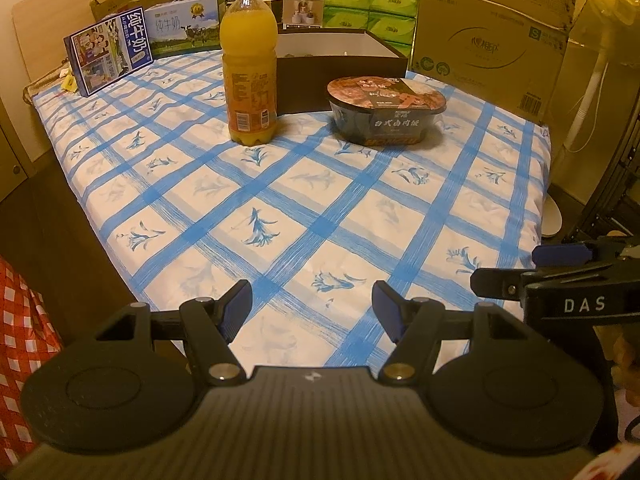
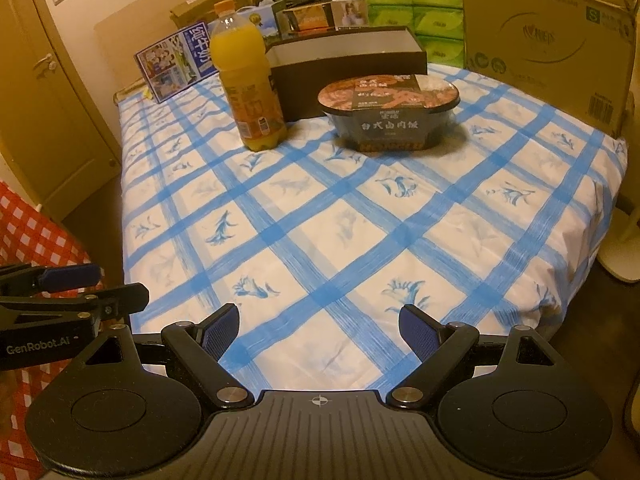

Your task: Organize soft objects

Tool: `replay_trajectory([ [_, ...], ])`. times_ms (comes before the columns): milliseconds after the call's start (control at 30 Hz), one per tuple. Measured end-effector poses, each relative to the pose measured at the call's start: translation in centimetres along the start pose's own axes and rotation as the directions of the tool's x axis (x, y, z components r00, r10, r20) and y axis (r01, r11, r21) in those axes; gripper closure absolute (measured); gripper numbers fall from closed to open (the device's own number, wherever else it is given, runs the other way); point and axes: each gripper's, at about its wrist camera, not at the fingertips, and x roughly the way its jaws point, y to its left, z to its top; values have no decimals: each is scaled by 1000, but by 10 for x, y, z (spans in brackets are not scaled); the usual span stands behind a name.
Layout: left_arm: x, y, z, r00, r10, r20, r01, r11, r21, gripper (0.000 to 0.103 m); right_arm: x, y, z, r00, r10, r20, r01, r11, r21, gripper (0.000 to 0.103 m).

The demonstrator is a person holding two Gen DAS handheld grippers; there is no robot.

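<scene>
A blue-checked sheet (image 1: pixel 208 216) (image 2: pixel 500 224) covers the bed. At its far side stand an orange juice bottle (image 1: pixel 250 68) (image 2: pixel 248 84), a lidded instant rice bowl (image 1: pixel 386 110) (image 2: pixel 388 110) and an open dark box (image 1: pixel 340 68) (image 2: pixel 348 60). Green tissue packs (image 1: pixel 370 12) (image 2: pixel 416 8) are stacked behind the box. My left gripper (image 1: pixel 312 308) (image 2: pixel 108 284) hovers open over the near edge of the sheet, empty. Beside it on the right, my right gripper (image 2: pixel 320 320) (image 1: pixel 520 268) is open too, holding nothing.
A big cardboard carton (image 1: pixel 492 36) (image 2: pixel 548 40) stands at the back right, and milk cartons (image 1: pixel 108 54) (image 2: pixel 174 62) lean at the back left. A red checked cloth (image 1: pixel 24 340) (image 2: pixel 32 232) lies left of the bed. A white fan stand (image 1: pixel 588 92) (image 2: pixel 624 256) is on the right.
</scene>
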Motion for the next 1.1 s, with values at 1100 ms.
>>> replay_trajectory([
  [1100,-1,0,1,1000,-2,3,2,1000,-4,39,3,2,1,1000,-1,-1,1,1000,-1,16],
])
